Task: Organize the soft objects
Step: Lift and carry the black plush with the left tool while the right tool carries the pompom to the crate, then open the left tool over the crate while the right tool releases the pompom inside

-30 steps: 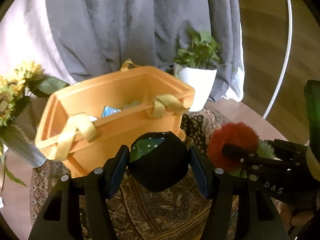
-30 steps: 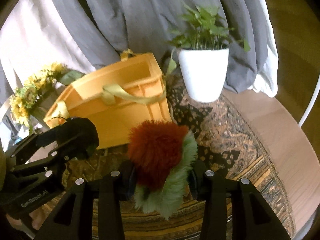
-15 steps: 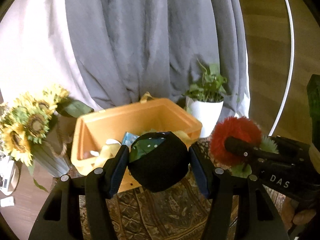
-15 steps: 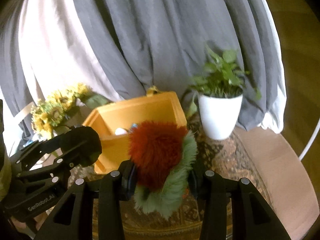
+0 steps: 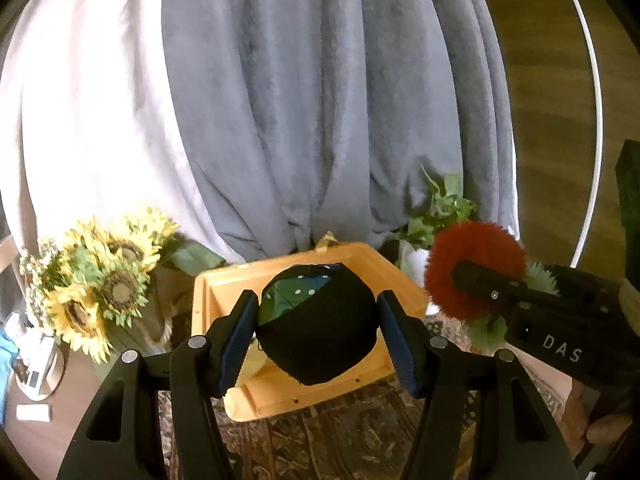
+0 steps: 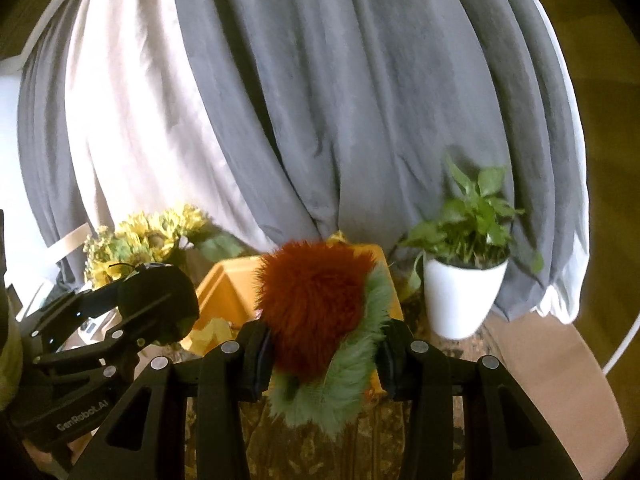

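Black knitted fabric, bundled into a ball with a green dotted patch showing, sits pinched in the left claw [image 5: 316, 334]; call it the black bundle [image 5: 320, 332]. Both pads press its sides. Right claw [image 6: 324, 354] is clamped on a red-and-green fluffy toy [image 6: 320, 320], fur bulging over the pads.

Both loads hang in the air in front of and above the orange bin [image 5: 404, 280], which stands on a patterned cloth [image 5: 320, 440] over the bench.

Step, as judged: carrying to the bin. Next move calls for lowering each claw past the rim, then spreading it.

Bin interior mostly hidden; a yellow strap [image 5: 252, 360] shows inside.

Sunflowers [image 5: 104, 284] stand toward the left bench edge, a potted plant [image 6: 464, 280] toward the right.
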The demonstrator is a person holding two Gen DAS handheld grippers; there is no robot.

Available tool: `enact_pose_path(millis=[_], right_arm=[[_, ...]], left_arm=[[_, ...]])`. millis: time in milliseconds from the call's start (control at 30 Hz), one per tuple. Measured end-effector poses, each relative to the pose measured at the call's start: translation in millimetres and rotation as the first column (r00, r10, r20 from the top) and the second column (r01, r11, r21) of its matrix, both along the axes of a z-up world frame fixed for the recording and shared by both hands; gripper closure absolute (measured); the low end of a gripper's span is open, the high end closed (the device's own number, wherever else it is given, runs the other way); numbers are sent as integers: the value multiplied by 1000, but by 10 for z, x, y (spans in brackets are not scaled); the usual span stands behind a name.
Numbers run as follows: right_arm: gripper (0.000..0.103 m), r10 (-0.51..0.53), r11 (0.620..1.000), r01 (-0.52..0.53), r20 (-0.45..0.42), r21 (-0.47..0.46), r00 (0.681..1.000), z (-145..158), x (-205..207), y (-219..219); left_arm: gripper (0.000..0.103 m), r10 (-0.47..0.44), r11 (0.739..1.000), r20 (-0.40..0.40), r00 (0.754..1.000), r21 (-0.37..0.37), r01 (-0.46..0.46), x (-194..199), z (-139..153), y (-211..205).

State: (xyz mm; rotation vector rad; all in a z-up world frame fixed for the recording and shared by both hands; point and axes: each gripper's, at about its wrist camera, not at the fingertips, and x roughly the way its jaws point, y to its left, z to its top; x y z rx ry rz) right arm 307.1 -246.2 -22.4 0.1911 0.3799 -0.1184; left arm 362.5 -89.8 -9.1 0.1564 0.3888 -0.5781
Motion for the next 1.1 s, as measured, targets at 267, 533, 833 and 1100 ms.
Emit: enact_pose_path(millis=[267, 533, 833, 1100], right_arm=[[60, 17, 1000, -16, 34, -26, 999, 134, 242, -12], [60, 44, 998, -42, 37, -40, 998, 179, 604, -52], [60, 77, 996, -78, -22, -39, 997, 34, 1102, -127], [60, 109, 994, -109, -116, 14, 987, -256, 1542, -234]], left_arm=[[42, 36, 999, 50, 998, -10, -36, 154, 129, -12], [42, 76, 997, 57, 995, -14, -75, 446, 153, -31], [42, 100, 995, 21, 995, 28, -101, 891, -29, -129], [42, 100, 994, -71, 992, 54, -96, 1304, -310, -254]])
